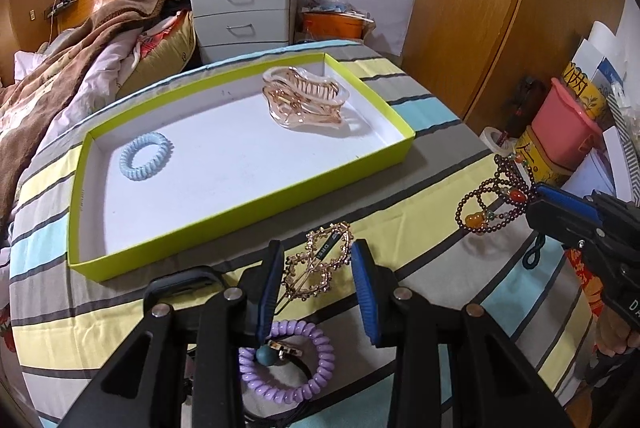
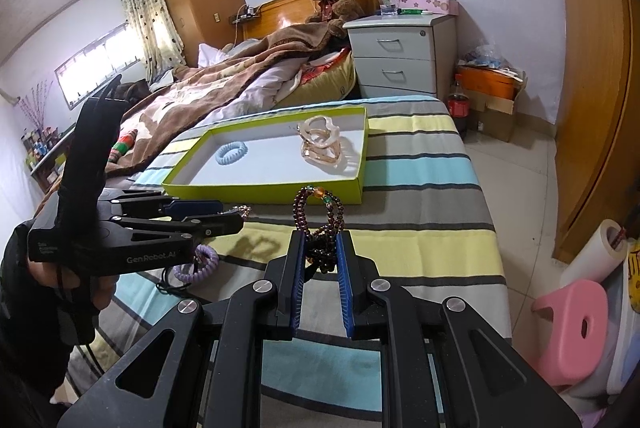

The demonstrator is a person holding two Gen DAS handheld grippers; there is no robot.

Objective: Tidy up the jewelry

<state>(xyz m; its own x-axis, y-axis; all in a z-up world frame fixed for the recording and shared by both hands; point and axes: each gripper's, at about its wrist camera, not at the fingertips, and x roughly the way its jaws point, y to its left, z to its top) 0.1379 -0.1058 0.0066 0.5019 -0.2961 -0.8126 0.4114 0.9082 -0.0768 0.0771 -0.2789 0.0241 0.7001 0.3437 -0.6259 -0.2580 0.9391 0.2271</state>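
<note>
Right gripper pinches bead bracelet; left gripper seemingly straddles hairpin.

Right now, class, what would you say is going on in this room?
A person is sorting jewelry and hair accessories on a striped bedspread with a handheld gripper in each hand. The right gripper is shut on a dark beaded bracelet. The left gripper straddles a gold rhinestone hair clip, though it is unclear whether its pads grip it. A green tray already holds a blue coil hair tie and a clear claw clip. A purple coil hair tie lies outside.
</note>
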